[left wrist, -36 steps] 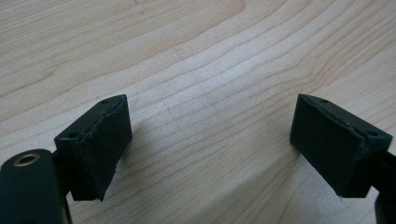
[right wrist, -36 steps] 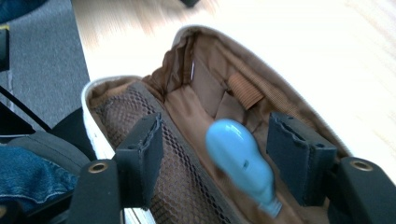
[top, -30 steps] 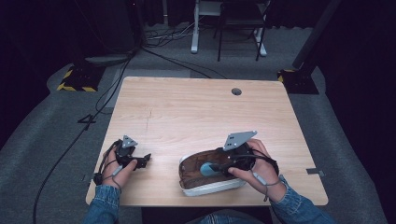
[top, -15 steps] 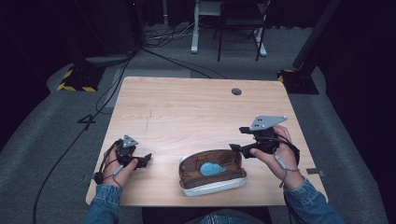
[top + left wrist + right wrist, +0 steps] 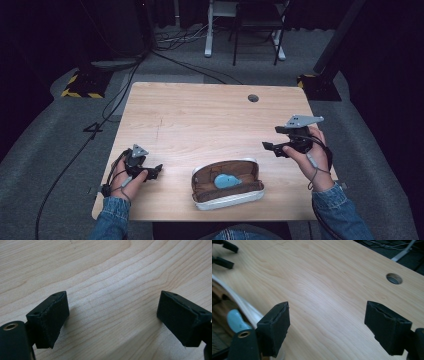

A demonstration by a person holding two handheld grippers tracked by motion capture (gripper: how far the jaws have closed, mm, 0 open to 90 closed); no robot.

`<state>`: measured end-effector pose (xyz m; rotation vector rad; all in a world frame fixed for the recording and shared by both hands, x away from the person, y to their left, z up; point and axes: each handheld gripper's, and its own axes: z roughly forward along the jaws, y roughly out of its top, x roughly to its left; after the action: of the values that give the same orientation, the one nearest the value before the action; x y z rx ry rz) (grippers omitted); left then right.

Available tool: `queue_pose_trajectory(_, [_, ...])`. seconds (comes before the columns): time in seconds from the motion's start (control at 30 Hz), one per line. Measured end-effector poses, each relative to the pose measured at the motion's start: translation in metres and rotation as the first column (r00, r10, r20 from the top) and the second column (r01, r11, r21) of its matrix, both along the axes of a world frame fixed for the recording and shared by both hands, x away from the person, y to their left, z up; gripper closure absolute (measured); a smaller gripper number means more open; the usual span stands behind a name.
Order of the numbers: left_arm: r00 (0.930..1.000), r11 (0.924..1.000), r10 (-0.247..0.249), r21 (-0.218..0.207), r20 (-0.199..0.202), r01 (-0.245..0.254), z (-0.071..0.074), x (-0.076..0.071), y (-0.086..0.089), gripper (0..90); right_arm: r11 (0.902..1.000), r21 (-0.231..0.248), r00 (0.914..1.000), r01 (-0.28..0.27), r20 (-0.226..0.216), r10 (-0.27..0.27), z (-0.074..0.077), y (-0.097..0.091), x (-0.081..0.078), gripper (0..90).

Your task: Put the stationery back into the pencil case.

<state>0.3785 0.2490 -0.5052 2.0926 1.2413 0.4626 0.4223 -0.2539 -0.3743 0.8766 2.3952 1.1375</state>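
right gripper: jaws stood wide, had just been opening, nothing between them; held over bare wood at right side of worktop, up and right of the case, apart from it
left gripper: jaws wide, nothing between them, bare wood under them in the left gripper view; low at front-left of worktop, well left of case
case: open oblong clamshell case, pale grey-white rim, brown lining; lay flat near front edge of worktop, between the two grippers, closer to centre
blue item: small light-blue rounded piece lay inside the case, on the brown lining, about mid-length; shape too small to tell further
case axis: long axis ran left-right along the front edge, right end tilted slightly away from the person; opening faced up
surroundings: round cable hole at far right part of worktop, well away from case; cables on the grey floor behind and to the left
obstructions: nothing lay on the wood between either gripper and case
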Motion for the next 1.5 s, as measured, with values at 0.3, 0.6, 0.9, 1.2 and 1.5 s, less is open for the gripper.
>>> queue_pose_trajectory(0.3, [1.0, 1.0, -0.001, 0.0, 0.0, 0.001, 0.0, 0.0, 0.0, 10.8, 0.9951, 0.008, 0.9947, 0.099, -0.029, -0.098, -0.02, -0.034, 0.024, 20.5])
queue_pose_trajectory(0.6, [1.0, 1.0, -0.007, 0.002, -0.002, 0.007, 0.0, 0.001, 0.0, 10.7, 0.9852, -0.007, 0.9833, 0.171, -0.062, -0.171, -0.049, -0.059, 0.044, 18.5])
queue_pose_trajectory(0.9, [1.0, 1.0, -0.003, -0.003, -0.002, 0.003, 0.0, 0.001, 0.0, 10.7, 0.9757, -0.013, 0.9729, 0.219, -0.075, -0.219, -0.076, -0.075, 0.056, 18.2])
queue_pose_trajectory(1.2, [1.0, 1.0, -0.003, -0.003, -0.001, 0.003, 0.0, 0.001, 0.0, 10.7, 0.9714, -0.046, 0.9694, 0.233, -0.068, -0.236, -0.098, -0.085, 0.063, 18.2])
queue_pose_trajectory(1.5, [1.0, 1.0, -0.004, -0.002, -0.001, 0.004, 0.0, 0.001, 0.0, 10.6, 0.962, -0.071, 0.9595, 0.264, -0.084, -0.269, -0.121, -0.091, 0.068, 18.7])
